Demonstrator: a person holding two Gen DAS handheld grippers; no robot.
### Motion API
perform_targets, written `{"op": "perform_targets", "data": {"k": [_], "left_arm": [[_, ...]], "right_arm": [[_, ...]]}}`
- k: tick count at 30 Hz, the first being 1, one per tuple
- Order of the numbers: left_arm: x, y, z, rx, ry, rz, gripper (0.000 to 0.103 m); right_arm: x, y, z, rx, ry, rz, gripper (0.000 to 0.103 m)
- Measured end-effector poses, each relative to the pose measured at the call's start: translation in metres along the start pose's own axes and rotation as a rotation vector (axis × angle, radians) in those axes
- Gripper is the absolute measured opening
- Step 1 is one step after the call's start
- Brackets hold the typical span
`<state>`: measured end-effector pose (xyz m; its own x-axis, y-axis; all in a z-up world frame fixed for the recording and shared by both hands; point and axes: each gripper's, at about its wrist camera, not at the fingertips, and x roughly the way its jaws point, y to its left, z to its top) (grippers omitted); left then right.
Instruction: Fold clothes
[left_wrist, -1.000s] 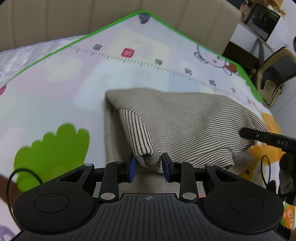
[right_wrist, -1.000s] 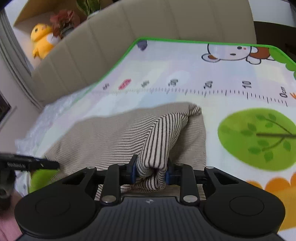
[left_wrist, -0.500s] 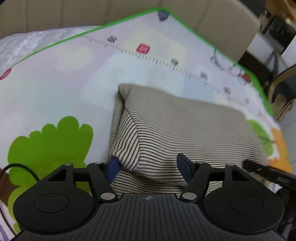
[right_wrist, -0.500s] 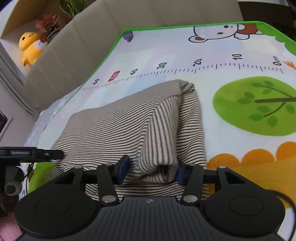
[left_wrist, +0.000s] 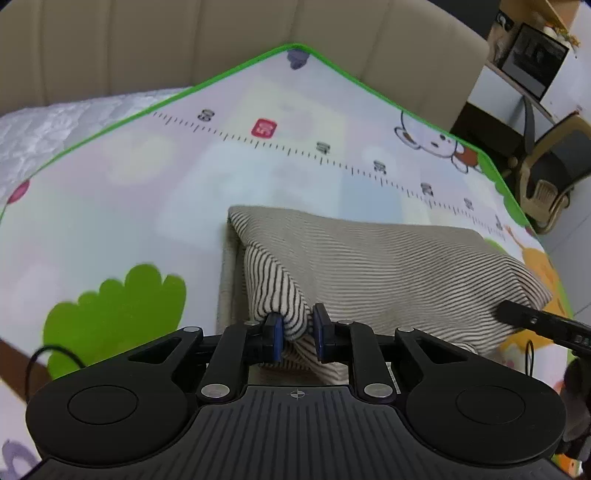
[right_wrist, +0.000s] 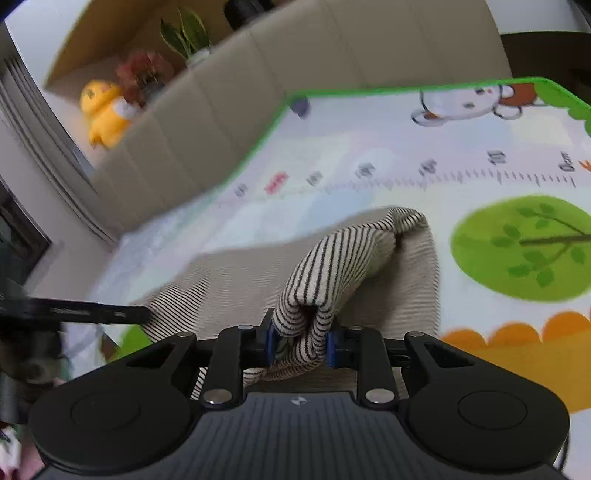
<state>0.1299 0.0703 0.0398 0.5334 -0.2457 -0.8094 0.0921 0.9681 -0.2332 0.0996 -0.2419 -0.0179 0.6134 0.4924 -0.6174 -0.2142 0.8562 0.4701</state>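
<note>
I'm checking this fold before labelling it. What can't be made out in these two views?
- What kind of garment the striped garment is: bunched, no collar or sleeves showing.
- Its near edge: hidden behind the left hand-held gripper in the left view and behind the right hand-held gripper in the right view.
- Ruler numbers on the play mat: blurred in the right view.

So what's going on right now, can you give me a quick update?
Left claw shut on striped garment. Right claw shut on its other corner. Near edge lifted off play mat. Nothing in the way.
</note>
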Motion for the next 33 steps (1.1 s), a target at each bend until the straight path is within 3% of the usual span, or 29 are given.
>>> {"op": "perform_targets", "data": {"k": [4, 7, 11, 16, 20, 23, 24, 27, 29, 33], "left_arm": [[0.011, 0.002, -0.02, 0.007, 0.082, 0.028, 0.019], [0.026, 0.007, -0.032, 0.001, 0.155, 0.053, 0.019], [0.01, 0.0, -0.025, 0.015, 0.068, 0.047, 0.023], [-0.009, -0.009, -0.017, 0.034, -0.04, 0.033, 0.043], [-0.008, -0.031, -0.015, 0.057, -0.089, -0.032, 0.051], [0.011, -0.043, -0.021, 0.059, -0.022, -0.06, 0.062], [0.018, -0.045, -0.024, 0.056, 0.01, -0.065, 0.068], [0.046, -0.039, -0.035, 0.011, 0.123, -0.022, 0.07], [0.056, -0.03, -0.042, -0.028, 0.164, -0.008, 0.073], [0.058, -0.028, -0.042, -0.056, 0.164, -0.036, 0.083]], "right_arm": [[0.019, -0.022, -0.016, 0.04, 0.101, -0.063, 0.025], [0.02, -0.026, -0.022, 0.055, 0.099, -0.068, 0.025], [0.015, -0.017, -0.021, -0.021, 0.082, -0.118, 0.035], [0.018, -0.014, -0.023, -0.048, 0.078, -0.133, 0.042], [0.017, -0.015, -0.021, -0.048, 0.081, -0.123, 0.059], [0.008, -0.013, -0.016, -0.077, 0.045, -0.156, 0.091], [0.004, -0.012, -0.014, -0.09, 0.021, -0.177, 0.093], [-0.011, -0.009, -0.005, -0.128, -0.063, -0.226, 0.103], [-0.015, -0.007, 0.0, -0.152, -0.093, -0.269, 0.103], [0.018, -0.017, -0.002, -0.182, 0.011, -0.438, 0.103]]}}
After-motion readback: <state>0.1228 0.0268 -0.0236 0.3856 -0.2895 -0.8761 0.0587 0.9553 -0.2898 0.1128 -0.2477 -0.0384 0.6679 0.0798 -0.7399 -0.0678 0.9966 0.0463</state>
